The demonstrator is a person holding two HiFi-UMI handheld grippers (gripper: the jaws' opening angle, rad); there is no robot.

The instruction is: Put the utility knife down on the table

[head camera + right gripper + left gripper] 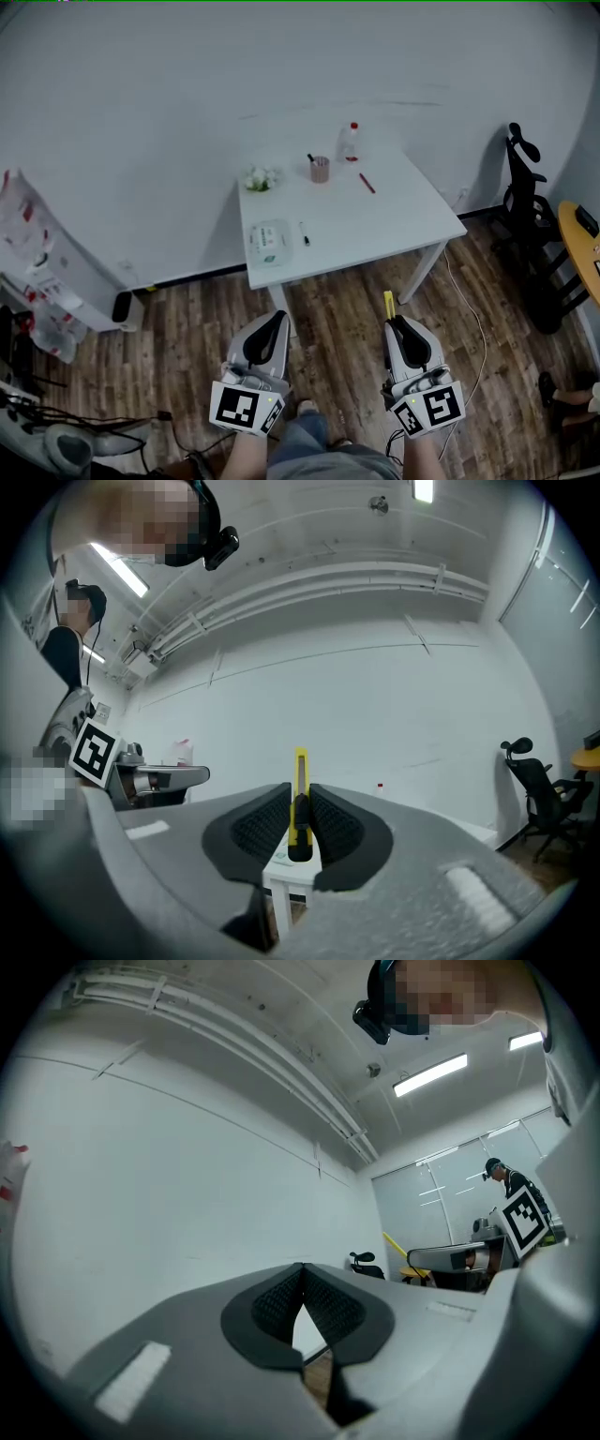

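A yellow utility knife stands upright between the pads of my right gripper, which is shut on it. In the head view the knife sticks out ahead of the right gripper, over the wooden floor short of the white table. My left gripper hangs level with it on the left, also short of the table. Its jaws meet at the tips in the left gripper view with nothing held.
On the table stand a cup with a pen, a bottle, a red pen, a black pen, a wipes pack and a small plant. A black office chair stands to the right, bags at left.
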